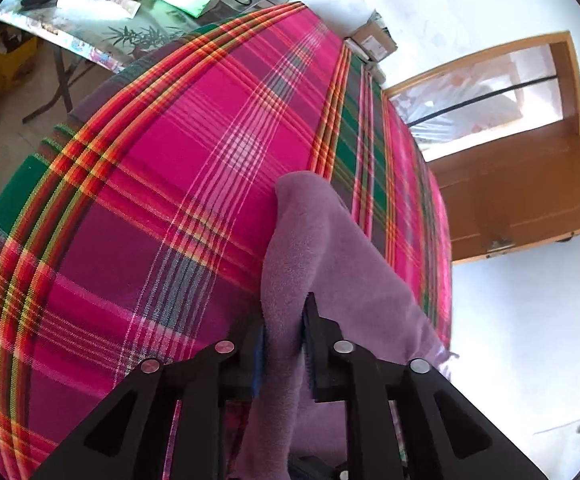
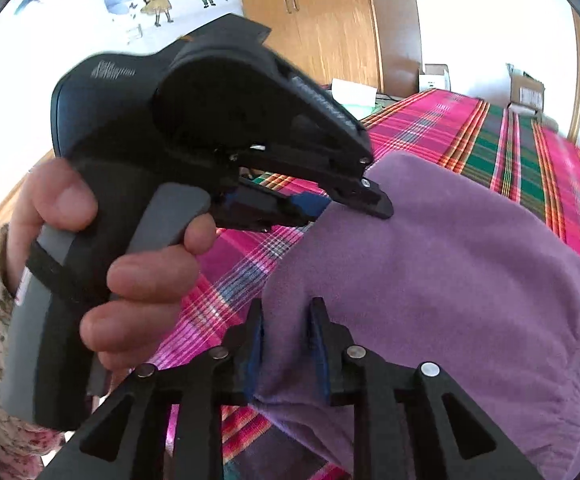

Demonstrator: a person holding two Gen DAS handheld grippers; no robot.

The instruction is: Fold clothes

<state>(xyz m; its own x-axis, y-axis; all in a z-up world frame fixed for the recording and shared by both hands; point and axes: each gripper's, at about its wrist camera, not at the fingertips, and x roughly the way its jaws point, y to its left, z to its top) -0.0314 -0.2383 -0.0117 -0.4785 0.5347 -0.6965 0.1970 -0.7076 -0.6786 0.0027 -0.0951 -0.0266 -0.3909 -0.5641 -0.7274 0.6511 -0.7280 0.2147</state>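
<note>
Garment [image 2: 430,264] in both grippers' clamped jaws

The left hand-held gripper [image 1: 284,330] pinches a fold of purple fleece garment [image 1: 330,256] above the plaid-covered bed [image 1: 150,200].

I see a pink, green and orange plaid bedsheet [image 1: 194,168]. Beyond its far edge stands a folding table with a bamboo-print cloth [image 1: 102,36], and beside it a wooden door [image 1: 522,192]. Behind it stands a wooden wardrobe [image 2: 322,20].
</note>
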